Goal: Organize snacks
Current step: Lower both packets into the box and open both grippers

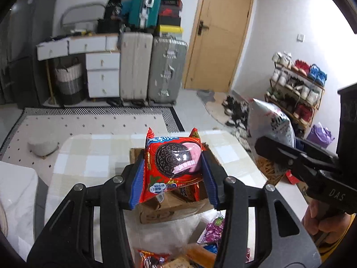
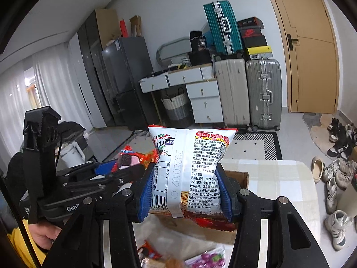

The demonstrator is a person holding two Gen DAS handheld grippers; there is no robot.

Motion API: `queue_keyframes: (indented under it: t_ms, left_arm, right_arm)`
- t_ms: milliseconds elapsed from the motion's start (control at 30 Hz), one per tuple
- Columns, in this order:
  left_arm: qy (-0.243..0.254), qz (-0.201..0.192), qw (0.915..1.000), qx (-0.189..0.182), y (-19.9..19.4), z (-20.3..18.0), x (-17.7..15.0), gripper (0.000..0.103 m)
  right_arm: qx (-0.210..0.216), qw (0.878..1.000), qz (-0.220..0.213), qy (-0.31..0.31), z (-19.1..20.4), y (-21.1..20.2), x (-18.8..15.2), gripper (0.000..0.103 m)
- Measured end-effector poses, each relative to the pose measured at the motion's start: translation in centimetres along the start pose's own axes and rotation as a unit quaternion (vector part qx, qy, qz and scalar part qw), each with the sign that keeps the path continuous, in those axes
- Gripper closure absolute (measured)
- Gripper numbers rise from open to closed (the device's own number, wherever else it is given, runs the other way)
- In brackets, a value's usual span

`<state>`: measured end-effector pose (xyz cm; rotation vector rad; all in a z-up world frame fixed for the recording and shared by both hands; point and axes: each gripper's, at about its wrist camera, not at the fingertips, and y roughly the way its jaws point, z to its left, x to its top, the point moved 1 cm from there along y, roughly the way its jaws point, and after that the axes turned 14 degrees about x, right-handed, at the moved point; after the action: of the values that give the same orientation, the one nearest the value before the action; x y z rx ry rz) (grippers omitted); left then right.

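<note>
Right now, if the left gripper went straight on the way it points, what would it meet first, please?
Probably the open brown cardboard box on the checked table. The left gripper, shut on the red cookie packet, points down over it. Depth is unclear, so it might meet the tabletop beyond instead.

Both wrist views look forward and downward, close over the checked surface [image 1: 89,156]. They share the cardboard box [image 2: 238,176] at 12 o'clock and the far suitcases [image 1: 151,67].
</note>
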<state>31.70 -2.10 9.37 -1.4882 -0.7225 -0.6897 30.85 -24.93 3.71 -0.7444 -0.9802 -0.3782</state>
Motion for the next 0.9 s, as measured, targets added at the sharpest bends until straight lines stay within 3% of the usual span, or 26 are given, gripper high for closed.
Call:
queue_keyframes:
  t_ms: [300,500,800,900]
  left_arm:
    - [0.017,0.096,0.9951,-0.017,12.8,-2.9,1.2,0.059]
    - [0.041,0.136,0.9898,0.010,19.6,-4.6,-0.7,0.059]
    - [0.063,0.159,0.9853,0.010,24.8,-6.2,-3.6,0.059]
    - [0.083,0.160,0.9832,0.028,25.5,-6.7,-4.4,0.059]
  right_arm:
    - [-0.018,0.996,0.074,0.043,-6.6,8.4,1.1,0.052]
    - [-0.032,0.990,0.122,0.070,-10.3,12.8,-0.9,0.052]
    - [-0.026,0.982,0.166,0.091,-12.9,16.3,-4.1,0.052]
    - [-0.028,0.980,0.170,0.096,-13.2,16.4,-5.2,0.052]
